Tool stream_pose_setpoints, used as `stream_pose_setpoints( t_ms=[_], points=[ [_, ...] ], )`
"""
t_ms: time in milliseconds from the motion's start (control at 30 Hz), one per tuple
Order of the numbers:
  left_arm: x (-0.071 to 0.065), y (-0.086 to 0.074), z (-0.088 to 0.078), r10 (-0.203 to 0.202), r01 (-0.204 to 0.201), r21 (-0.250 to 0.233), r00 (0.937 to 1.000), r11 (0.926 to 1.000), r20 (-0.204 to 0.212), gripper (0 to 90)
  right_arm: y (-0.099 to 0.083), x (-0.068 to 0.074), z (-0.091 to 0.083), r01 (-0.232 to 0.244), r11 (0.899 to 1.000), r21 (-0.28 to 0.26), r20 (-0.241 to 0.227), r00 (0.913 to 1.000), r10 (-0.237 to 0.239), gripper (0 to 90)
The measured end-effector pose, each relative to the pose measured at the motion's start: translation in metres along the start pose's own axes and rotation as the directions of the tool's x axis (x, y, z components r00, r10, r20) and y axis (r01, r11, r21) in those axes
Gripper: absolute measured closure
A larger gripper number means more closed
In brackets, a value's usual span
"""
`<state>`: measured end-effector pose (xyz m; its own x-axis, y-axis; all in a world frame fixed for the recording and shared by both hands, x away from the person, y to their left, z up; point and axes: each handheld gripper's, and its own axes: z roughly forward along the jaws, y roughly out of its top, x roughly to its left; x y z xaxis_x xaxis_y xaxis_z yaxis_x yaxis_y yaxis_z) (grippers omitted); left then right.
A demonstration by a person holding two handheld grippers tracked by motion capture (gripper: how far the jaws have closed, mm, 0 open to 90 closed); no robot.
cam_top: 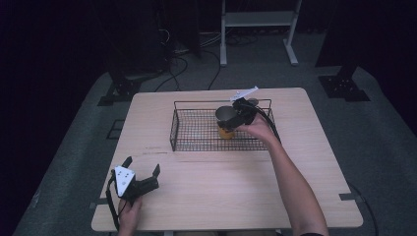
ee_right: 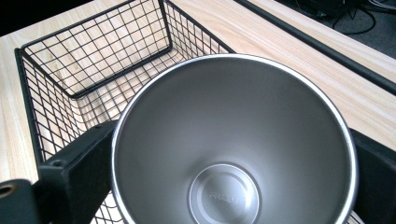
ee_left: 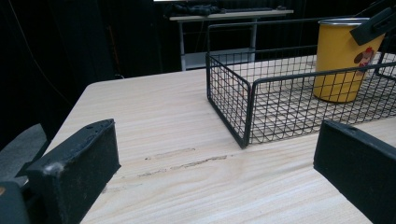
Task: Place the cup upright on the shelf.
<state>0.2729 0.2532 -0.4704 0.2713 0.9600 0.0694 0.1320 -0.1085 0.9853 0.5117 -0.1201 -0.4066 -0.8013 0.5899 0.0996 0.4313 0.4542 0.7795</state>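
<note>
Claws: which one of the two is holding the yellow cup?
The right claw, reaching into the wire basket, grips the yellow cup. The left claw hangs open and empty over the table's near edge.

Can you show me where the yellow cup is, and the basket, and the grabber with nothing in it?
Cup (ee_left: 337,65), left gripper view, yellow side wall.
Basket (ee_left: 227,95), left gripper view, near end wall.
Left gripper (cam_top: 142,168), high view, gap between its open jaws.

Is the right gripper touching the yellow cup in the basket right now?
Touching. In the right gripper view the right gripper has both black jaws pressed against the cup just under its rim.
</note>
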Motion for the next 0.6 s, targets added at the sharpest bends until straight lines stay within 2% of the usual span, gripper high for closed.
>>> stream_pose_setpoints(
  t_ms=[300, 600],
  points=[
    [0.0, 0.0, 0.001, -0.002, 0.002, 0.001, 1.0, 1.0, -0.002, 0.0, 0.002, 0.0, -0.008, -0.003, 1.0, -0.027, -0.01, 1.0, 0.002, 0.0],
    [0.0, 0.0, 0.001, 0.004, -0.004, 0.0, 1.0, 1.0, 0.0, 0.0, 0.002, 0.0, -0.025, -0.033, 0.995, -0.097, -0.034, 0.999, 0.03, 0.0]
  ],
)
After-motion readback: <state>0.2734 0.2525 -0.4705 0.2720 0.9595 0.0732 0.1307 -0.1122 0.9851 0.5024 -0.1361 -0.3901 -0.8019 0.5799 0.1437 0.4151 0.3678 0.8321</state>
